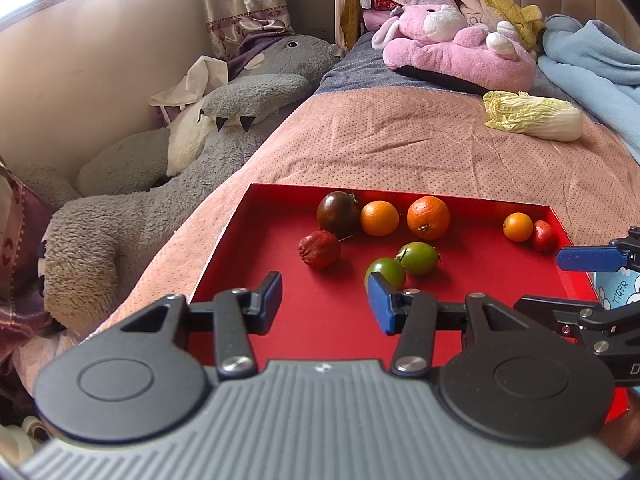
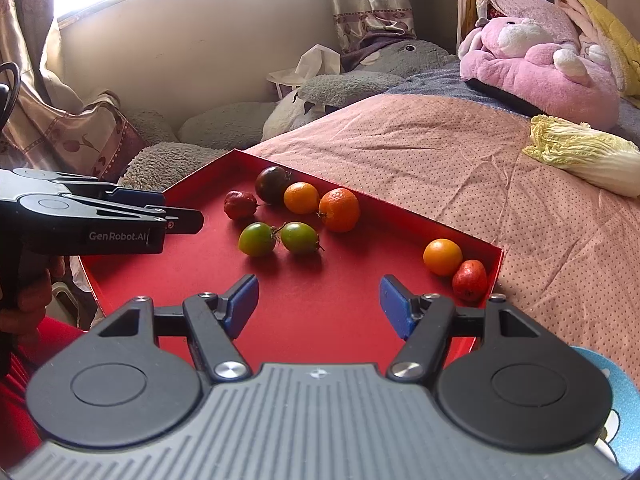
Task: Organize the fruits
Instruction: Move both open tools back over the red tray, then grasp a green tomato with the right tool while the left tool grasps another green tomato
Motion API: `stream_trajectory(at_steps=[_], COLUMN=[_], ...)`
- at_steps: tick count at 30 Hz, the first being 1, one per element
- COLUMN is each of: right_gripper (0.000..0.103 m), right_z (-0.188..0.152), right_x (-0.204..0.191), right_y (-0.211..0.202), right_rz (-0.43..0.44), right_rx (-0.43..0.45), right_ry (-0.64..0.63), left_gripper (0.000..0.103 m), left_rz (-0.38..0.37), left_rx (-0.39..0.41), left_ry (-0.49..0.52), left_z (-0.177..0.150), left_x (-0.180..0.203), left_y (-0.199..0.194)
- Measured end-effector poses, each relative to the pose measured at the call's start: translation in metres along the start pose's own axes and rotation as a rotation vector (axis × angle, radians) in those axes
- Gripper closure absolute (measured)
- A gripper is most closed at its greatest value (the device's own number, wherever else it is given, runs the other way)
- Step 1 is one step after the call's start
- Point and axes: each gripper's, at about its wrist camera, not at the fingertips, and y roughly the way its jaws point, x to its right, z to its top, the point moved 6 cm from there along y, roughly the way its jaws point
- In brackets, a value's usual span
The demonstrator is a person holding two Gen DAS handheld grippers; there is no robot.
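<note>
A red tray [image 1: 312, 320] [image 2: 320, 312] lies on the bed and holds several fruits: a dark tomato [image 1: 337, 213], two oranges [image 1: 379, 218] [image 1: 428, 217], a wrinkled red fruit [image 1: 319, 249], two green tomatoes [image 1: 418, 257] [image 1: 385, 272]. A small orange [image 2: 442, 257] and a red fruit [image 2: 469, 280] sit in the tray's right corner. My left gripper [image 1: 324, 304] is open and empty over the tray's near part, just short of a green tomato. My right gripper [image 2: 316, 306] is open and empty over the tray's near right.
A napa cabbage [image 1: 534, 115] [image 2: 588, 156] lies on the pink bedcover beyond the tray. A pink plush [image 1: 456, 46] and a blue blanket [image 1: 592, 60] are at the head of the bed. A grey plush [image 1: 168, 176] lies left of the bed.
</note>
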Motion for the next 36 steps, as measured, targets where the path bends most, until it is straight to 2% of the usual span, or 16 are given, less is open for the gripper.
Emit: stream_trajectory(at_steps=[5, 9, 12, 20, 23, 24, 29, 36], right_gripper=[0.033, 0.046, 0.048, 0.049, 0.06, 0.067, 0.067, 0.067], right_z=[0.009, 0.016, 0.02, 0.031, 0.034, 0.033, 0.027, 0.004], right_x=[-0.005, -0.006, -0.012, -0.018, -0.018, -0.019, -0.013, 0.013], right_y=[0.031, 0.057, 0.076, 0.106, 0.113, 0.113, 0.104, 0.07], right_rz=[-0.003, 0.013, 0.006, 0.016, 0.032, 0.035, 0.012, -0.017], right_rx=[-0.032, -0.067, -0.084, -0.102, -0.112, -0.114, -0.113, -0.122], right_ry=[-0.05, -0.066, -0.111, -0.136, -0.144, -0.147, -0.141, -0.048], left_gripper=[0.053, 0.053, 0.053, 0.053, 0.053, 0.053, 0.053, 0.053], left_rz=[0.006, 0.006, 0.003, -0.002, 0.002, 0.001, -0.023, -0.066], left_rx=[-0.036, -0.044, -0.047, -0.062, -0.07, -0.072, -0.082, -0.093], left_ry=[-0.034, -0.062, -0.06, -0.076, -0.075, -0.076, -0.066, -0.022], left_z=[-0.001, 0.001, 0.001, -0.001, -0.002, -0.002, -0.001, 0.003], left_x=[-0.004, -0.006, -0.005, -0.005, -0.005, -0.005, 0.002, 0.025], left_y=[0.009, 0.013, 0.013, 0.016, 0.019, 0.019, 0.025, 0.039])
